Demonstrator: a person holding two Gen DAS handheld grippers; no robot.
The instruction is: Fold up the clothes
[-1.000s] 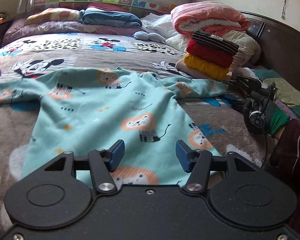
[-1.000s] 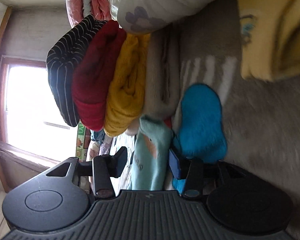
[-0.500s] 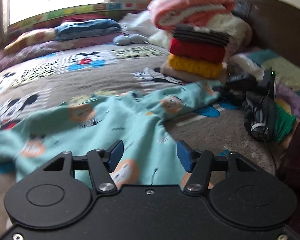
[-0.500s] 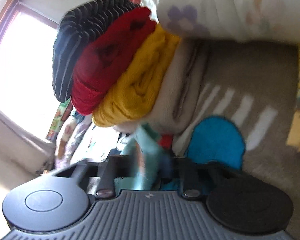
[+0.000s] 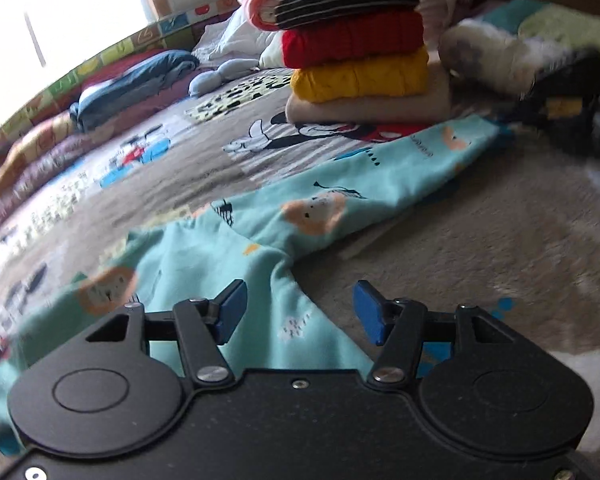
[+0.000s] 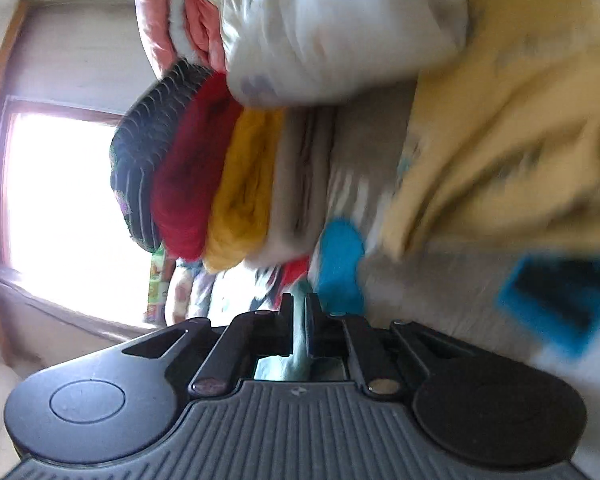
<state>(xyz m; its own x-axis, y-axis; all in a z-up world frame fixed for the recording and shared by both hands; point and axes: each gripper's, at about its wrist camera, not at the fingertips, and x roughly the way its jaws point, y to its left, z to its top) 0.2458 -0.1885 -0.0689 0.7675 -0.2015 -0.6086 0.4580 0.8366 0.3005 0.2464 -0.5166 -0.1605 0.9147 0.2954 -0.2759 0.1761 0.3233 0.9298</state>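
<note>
Evidently the teal top, spread on the bed, is light, limp, bunch-prone knit: right gripper, jaws just closed, pinches its sleeve end, left gripper gapes empty over the armpit seam, best taken at seams.
</note>
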